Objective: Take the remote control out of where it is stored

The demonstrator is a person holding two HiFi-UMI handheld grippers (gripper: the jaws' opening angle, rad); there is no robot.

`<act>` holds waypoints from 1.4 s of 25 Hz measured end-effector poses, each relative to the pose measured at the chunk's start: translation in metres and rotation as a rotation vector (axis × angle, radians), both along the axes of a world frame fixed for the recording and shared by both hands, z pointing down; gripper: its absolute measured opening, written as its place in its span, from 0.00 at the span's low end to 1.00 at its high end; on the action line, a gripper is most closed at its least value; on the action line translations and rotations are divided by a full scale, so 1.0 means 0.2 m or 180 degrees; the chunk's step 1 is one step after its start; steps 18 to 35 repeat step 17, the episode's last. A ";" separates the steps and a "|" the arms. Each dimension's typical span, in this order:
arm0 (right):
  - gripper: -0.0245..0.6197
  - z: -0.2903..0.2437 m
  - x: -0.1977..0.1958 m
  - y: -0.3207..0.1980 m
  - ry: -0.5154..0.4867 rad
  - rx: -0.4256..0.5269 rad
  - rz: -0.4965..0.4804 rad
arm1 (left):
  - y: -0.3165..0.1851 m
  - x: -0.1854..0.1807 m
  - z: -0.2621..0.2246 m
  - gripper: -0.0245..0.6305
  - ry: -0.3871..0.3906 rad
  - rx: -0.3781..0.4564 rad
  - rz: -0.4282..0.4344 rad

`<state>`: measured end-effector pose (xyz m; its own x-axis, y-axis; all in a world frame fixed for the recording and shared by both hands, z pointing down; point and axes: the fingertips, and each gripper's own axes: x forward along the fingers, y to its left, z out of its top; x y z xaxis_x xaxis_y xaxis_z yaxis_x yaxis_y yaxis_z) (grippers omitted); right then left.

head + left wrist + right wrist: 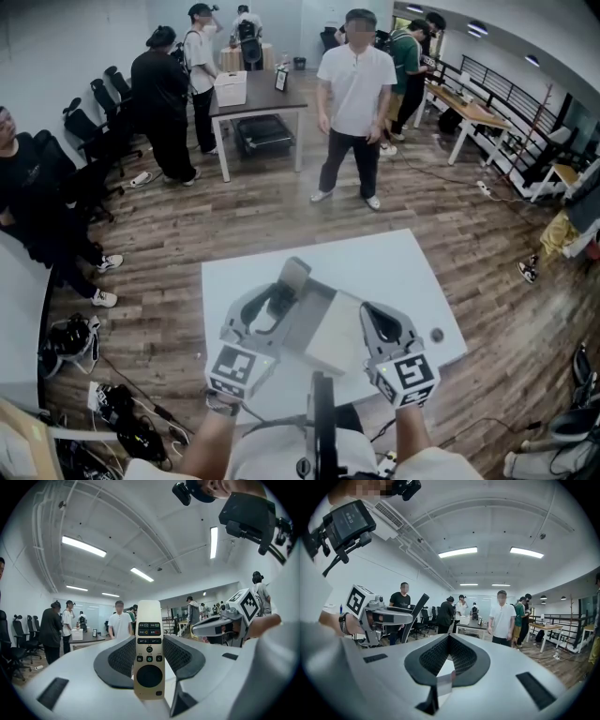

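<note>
Remote control clamped in left claw, button print illegible, right claw closed, empty

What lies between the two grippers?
Head view: a grey box on the table lies between the left gripper, holding the remote control, and the right gripper.

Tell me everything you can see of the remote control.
The remote control is a slim, pale gold bar, plastic by its look, with a plain rounded top, rows of small dark buttons and a large round black pad near its lower end. It stands upright, buttons facing the camera, clamped between the dark ribbed pads of the left gripper, above the white table.
</note>
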<state>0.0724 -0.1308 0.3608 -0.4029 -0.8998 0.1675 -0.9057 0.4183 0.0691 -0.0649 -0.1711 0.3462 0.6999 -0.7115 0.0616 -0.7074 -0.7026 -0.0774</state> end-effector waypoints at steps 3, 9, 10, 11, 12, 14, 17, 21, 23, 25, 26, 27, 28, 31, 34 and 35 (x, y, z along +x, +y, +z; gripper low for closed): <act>0.04 0.00 -0.01 0.00 0.0011 -0.0009 0.0011 | 0.00 -0.01 0.01 0.32 0.0002 -0.0009 -0.0006; 0.04 -0.02 -0.03 -0.02 0.0030 -0.0019 0.0008 | -0.01 -0.01 0.00 0.32 -0.0001 -0.0035 0.0011; 0.04 -0.01 -0.03 -0.02 0.0020 -0.0013 -0.0007 | -0.01 -0.01 0.00 0.32 0.0003 -0.0035 0.0010; 0.04 -0.01 -0.03 -0.01 0.0013 -0.0010 -0.0017 | -0.01 -0.02 0.00 0.32 0.0010 -0.0029 0.0006; 0.04 -0.01 -0.03 -0.01 0.0013 -0.0009 -0.0019 | -0.01 -0.02 0.00 0.32 0.0020 -0.0011 -0.0004; 0.04 0.00 -0.03 -0.01 0.0019 -0.0006 -0.0010 | -0.02 -0.02 0.00 0.32 0.0033 0.0023 -0.0020; 0.04 0.01 -0.02 -0.02 0.0026 0.0001 0.0004 | -0.01 -0.01 0.01 0.32 0.0024 0.0002 -0.0005; 0.04 0.01 -0.02 -0.02 0.0026 0.0001 0.0004 | -0.01 -0.01 0.01 0.32 0.0024 0.0002 -0.0005; 0.04 0.01 -0.02 -0.02 0.0026 0.0001 0.0004 | -0.01 -0.01 0.01 0.32 0.0024 0.0002 -0.0005; 0.04 0.01 -0.02 -0.02 0.0026 0.0001 0.0004 | -0.01 -0.01 0.01 0.32 0.0024 0.0002 -0.0005; 0.04 0.01 -0.02 -0.02 0.0026 0.0001 0.0004 | -0.01 -0.01 0.01 0.32 0.0024 0.0002 -0.0005; 0.04 0.01 -0.02 -0.02 0.0026 0.0001 0.0004 | -0.01 -0.01 0.01 0.32 0.0024 0.0002 -0.0005; 0.04 0.01 -0.02 -0.02 0.0026 0.0001 0.0004 | -0.01 -0.01 0.01 0.32 0.0024 0.0002 -0.0005; 0.04 0.01 -0.02 -0.02 0.0026 0.0001 0.0004 | -0.01 -0.01 0.01 0.32 0.0024 0.0002 -0.0005; 0.04 0.01 -0.02 -0.02 0.0026 0.0001 0.0004 | -0.01 -0.01 0.01 0.32 0.0024 0.0002 -0.0005; 0.04 0.01 -0.02 -0.02 0.0026 0.0001 0.0004 | -0.01 -0.01 0.01 0.32 0.0024 0.0002 -0.0005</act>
